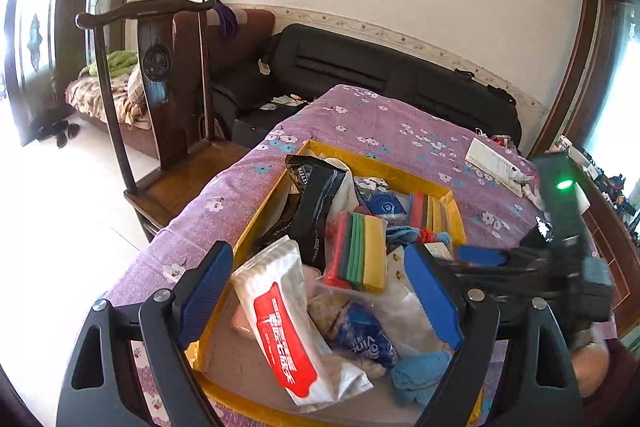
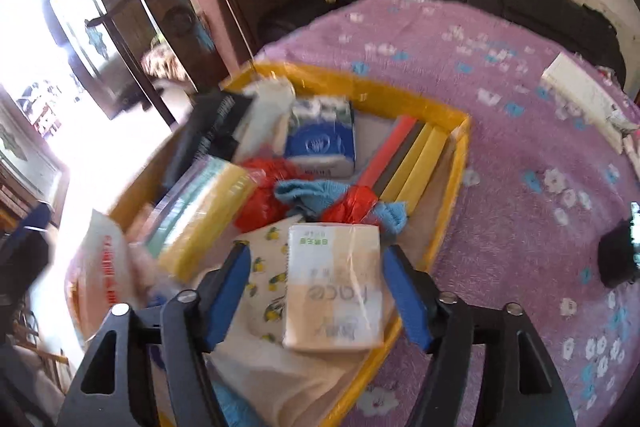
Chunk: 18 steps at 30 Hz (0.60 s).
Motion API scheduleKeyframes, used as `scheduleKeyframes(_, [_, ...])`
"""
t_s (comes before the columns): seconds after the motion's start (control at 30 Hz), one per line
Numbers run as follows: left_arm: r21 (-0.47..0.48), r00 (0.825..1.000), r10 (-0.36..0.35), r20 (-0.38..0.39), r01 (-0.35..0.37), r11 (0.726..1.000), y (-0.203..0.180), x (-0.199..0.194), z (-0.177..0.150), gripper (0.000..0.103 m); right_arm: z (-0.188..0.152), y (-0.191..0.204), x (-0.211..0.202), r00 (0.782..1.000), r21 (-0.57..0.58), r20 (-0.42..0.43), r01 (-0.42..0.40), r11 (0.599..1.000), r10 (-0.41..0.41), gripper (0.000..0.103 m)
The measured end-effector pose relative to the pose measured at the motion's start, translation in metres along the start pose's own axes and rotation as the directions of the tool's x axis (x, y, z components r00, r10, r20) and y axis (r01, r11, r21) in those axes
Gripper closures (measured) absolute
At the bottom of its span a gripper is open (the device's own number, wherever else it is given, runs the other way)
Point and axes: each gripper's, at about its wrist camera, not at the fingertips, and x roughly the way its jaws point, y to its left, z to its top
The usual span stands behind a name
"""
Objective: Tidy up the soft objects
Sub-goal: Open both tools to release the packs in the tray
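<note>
While both tools, left (image 1: 324, 291) and right (image 2: 318, 293), gape apart, blur smears the yellow box (image 2: 456, 155), burying lower packs.

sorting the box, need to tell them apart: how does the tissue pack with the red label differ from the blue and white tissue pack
The red-label tissue pack is long, white and slim; the blue and white tissue pack is shorter and blockier. The red-label one lies at the near end of the yellow box, leaning on its rim between the open left gripper fingers; the blue one sits toward the far end. Both are plastic-wrapped soft packs inside the box.
</note>
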Motion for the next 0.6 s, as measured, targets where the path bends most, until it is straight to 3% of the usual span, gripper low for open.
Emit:
scheduleKeyframes(0.2, [0.067, 0.994, 0.086, 0.075, -0.091, 0.994, -0.021, -0.025, -0.007, 0.014, -0.021, -0.001, -0.052, 0.996, -0.006, 0.094, 0.010, 1.000, -0.010, 0.019])
scheduleKeyframes(0.4, [0.150, 0.967, 0.179, 0.184, -0.207, 0.967, -0.054, -0.054, -0.018, 0.007, -0.055, -0.012, -0.085, 0.991, 0.011, 0.128, 0.025, 1.000, -0.026, 0.018])
scheduleKeyframes(0.5, [0.182, 0.954, 0.196, 0.226, -0.239, 0.954, -0.071, -0.066, -0.024, 0.004, -0.071, -0.022, -0.098, 0.990, 0.030, 0.139, 0.027, 0.999, -0.031, 0.018])
scheduleKeyframes(0.6, [0.201, 0.953, 0.188, 0.239, -0.238, 0.950, -0.085, -0.075, -0.028, 0.003, -0.085, -0.033, -0.110, 0.988, 0.049, 0.149, 0.033, 0.998, -0.040, 0.018])
